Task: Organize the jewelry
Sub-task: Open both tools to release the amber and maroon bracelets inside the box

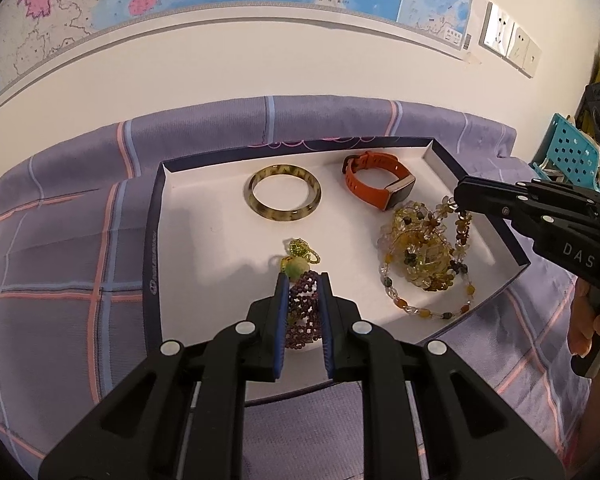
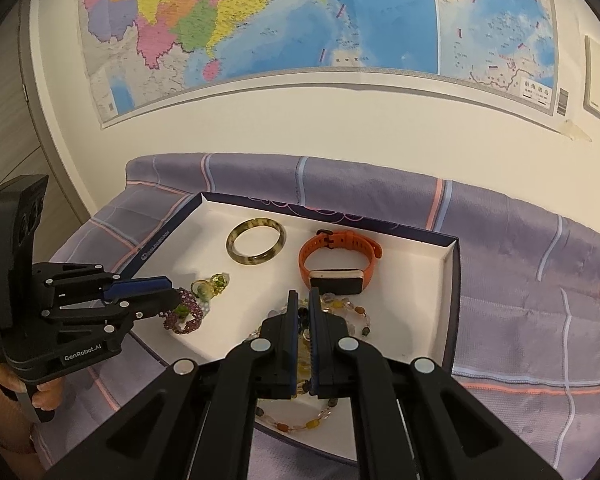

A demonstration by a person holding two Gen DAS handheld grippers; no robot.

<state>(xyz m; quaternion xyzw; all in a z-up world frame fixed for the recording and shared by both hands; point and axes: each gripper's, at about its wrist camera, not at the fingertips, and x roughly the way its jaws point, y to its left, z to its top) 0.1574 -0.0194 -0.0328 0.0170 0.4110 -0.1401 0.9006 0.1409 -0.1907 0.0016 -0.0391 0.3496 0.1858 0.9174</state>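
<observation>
Left wrist view: the left tongs [image 1: 303,280] are clenched on a purple beaded bracelet [image 1: 302,312], which sits between the blue pads at the near edge of a shallow white tray [image 1: 204,216] with a dark rim. Just beyond the tips lies a small green bead charm [image 1: 298,254]. Farther back in the tray rest a mottled amber bangle [image 1: 283,198], flat, and an orange smartwatch [image 1: 378,180] on its side. A heap of yellow and amber bead necklace [image 1: 424,258] fills the tray's right part, and the right tongs [image 1: 458,202] reach in from the right edge, their tips at its upper strand. The tray stands on a purple checked cloth [image 1: 60,260].

Right wrist view: the right tongs [image 2: 303,300] are closed tight over the bead necklace [image 2: 340,308], with beads showing in the narrow gap. The left tongs [image 2: 172,292] come in from the left, gripping the purple bracelet [image 2: 184,318]. Bangle [image 2: 256,246] and smartwatch [image 2: 336,264] lie beyond. A map [image 2: 300,20] hangs on the wall.
</observation>
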